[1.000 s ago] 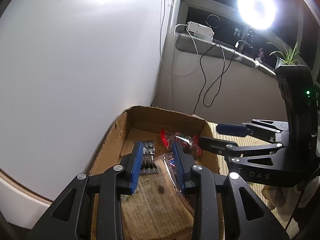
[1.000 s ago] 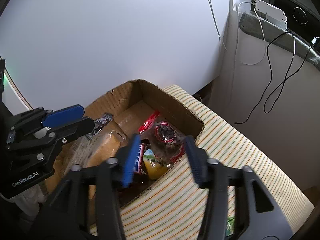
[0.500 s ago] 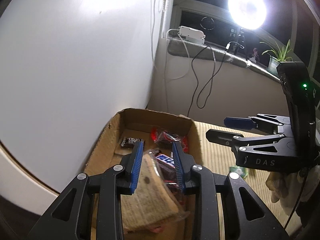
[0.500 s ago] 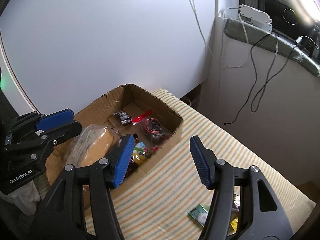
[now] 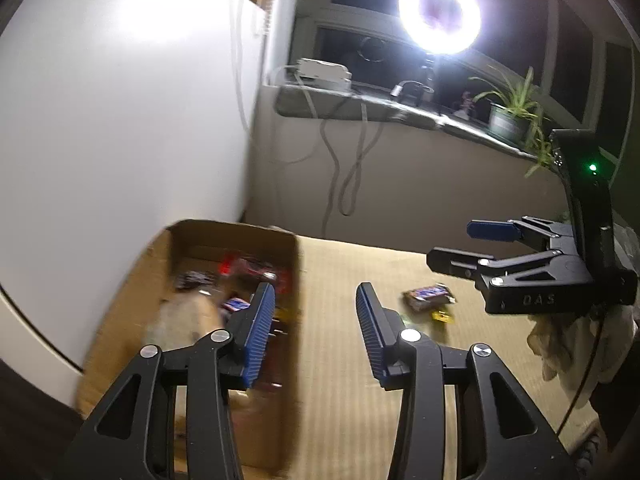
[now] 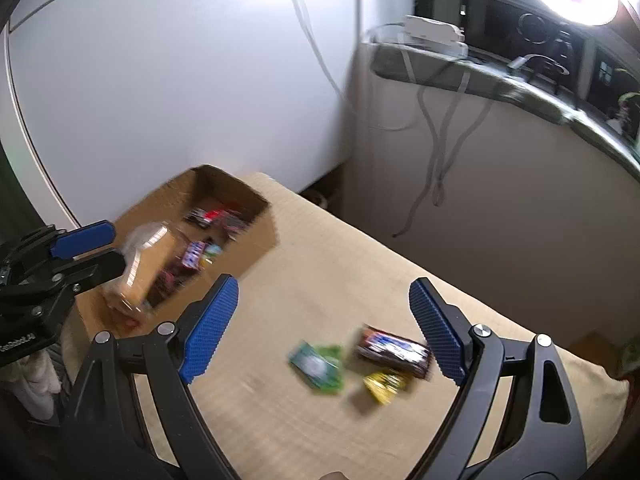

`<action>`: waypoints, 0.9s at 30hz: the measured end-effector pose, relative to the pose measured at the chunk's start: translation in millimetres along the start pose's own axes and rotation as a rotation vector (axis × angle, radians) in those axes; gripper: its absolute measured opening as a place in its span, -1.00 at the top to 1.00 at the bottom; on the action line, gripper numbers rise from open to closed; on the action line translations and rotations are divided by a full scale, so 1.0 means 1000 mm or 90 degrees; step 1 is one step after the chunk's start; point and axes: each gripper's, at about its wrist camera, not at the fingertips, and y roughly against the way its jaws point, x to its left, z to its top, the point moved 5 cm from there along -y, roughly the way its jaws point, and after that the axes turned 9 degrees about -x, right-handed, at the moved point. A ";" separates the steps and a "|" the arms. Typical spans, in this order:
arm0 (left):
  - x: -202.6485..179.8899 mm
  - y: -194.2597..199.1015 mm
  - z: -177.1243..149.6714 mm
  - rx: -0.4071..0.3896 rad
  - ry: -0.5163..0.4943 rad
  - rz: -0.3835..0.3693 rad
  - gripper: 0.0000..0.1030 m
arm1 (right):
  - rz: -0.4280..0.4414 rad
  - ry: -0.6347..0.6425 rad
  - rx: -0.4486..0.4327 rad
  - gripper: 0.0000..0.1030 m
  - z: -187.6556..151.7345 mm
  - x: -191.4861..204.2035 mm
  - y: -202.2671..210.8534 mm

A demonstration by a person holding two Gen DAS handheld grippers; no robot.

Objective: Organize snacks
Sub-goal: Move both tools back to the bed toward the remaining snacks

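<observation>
3 crinkly wrappers (image 6: 392, 350) beside cardboard box (image 6: 256, 200).

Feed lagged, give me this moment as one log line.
left gripper: open, empty | right gripper: open, empty | cardboard box: holds snacks | loose: chocolate bar, green packet, yellow packet

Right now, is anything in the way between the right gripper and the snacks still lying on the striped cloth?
Nothing visible is. The right gripper is open and empty, and the brown bar, green packet and yellow packet lie bare on the cloth just ahead.
</observation>
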 end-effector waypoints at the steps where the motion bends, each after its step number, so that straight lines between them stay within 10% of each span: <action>1: -0.004 -0.001 -0.002 0.003 0.001 -0.006 0.19 | -0.008 -0.001 0.001 -0.74 -0.003 -0.007 0.004; 17: -0.073 -0.035 -0.050 0.086 -0.011 -0.070 0.19 | -0.041 -0.041 0.051 -0.74 -0.055 -0.083 0.009; 27: -0.089 -0.067 -0.071 0.129 -0.029 -0.075 0.19 | 0.014 0.099 0.099 -0.74 -0.065 -0.072 -0.025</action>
